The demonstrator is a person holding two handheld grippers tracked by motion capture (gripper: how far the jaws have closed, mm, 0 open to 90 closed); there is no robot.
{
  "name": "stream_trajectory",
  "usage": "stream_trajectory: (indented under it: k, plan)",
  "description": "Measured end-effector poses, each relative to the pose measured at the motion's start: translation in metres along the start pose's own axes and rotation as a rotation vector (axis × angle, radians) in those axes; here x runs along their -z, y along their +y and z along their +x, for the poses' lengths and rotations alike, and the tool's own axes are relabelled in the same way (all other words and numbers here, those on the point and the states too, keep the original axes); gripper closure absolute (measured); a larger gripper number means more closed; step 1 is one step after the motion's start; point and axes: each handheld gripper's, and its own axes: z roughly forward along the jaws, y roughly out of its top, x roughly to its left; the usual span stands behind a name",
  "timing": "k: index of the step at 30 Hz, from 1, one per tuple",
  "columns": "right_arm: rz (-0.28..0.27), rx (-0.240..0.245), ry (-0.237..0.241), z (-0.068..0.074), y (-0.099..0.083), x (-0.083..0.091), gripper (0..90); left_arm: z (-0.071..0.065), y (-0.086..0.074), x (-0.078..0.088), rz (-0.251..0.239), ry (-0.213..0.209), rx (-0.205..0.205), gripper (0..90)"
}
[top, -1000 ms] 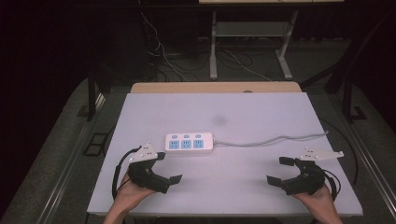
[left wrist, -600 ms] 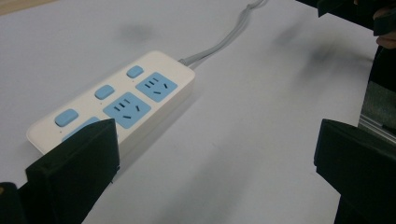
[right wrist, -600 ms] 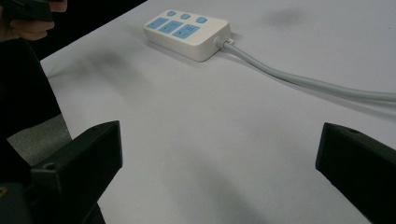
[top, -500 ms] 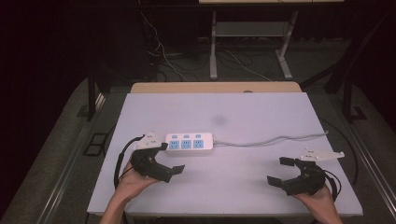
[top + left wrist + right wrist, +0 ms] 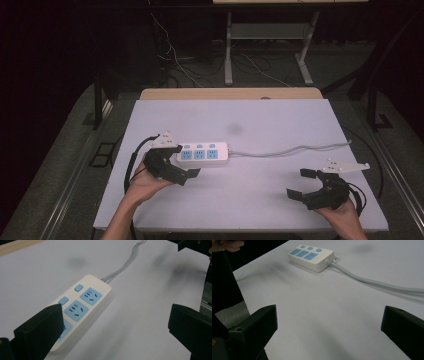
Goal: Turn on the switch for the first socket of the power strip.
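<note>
The left gripper (image 5: 186, 165), jaws wide, sits at the power strip's (image 5: 204, 153) left end; the right gripper (image 5: 302, 184), jaws wide, rests near the worktop's (image 5: 280, 120) front-right corner.

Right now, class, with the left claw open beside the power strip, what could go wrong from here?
1. The left claw is open at the end of the power strip; closing there, off-centre, may pivot or push the strip across the smooth table rather than grip it.
2. A jaw could land on the blue switches and press one.
3. The grey cable runs off the table's right edge; lifting the strip might drag or snag it near the open right claw.
</note>
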Motion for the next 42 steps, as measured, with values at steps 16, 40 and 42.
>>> stream_trajectory:
  k: [16,40,42]
  plan:
    - [0.001,0.003,-0.015,-0.001,-0.001,0.002,0.2,0.009,0.021,-0.014,0.058,0.004,-0.032,0.0]
    - [0.004,0.002,-0.025,-0.001,-0.002,0.003,0.2,0.022,0.055,-0.031,0.193,0.006,-0.122,0.6]
    - [0.004,0.001,-0.025,-0.001,-0.002,0.003,0.2,0.024,0.057,-0.033,0.202,0.01,-0.122,1.3]
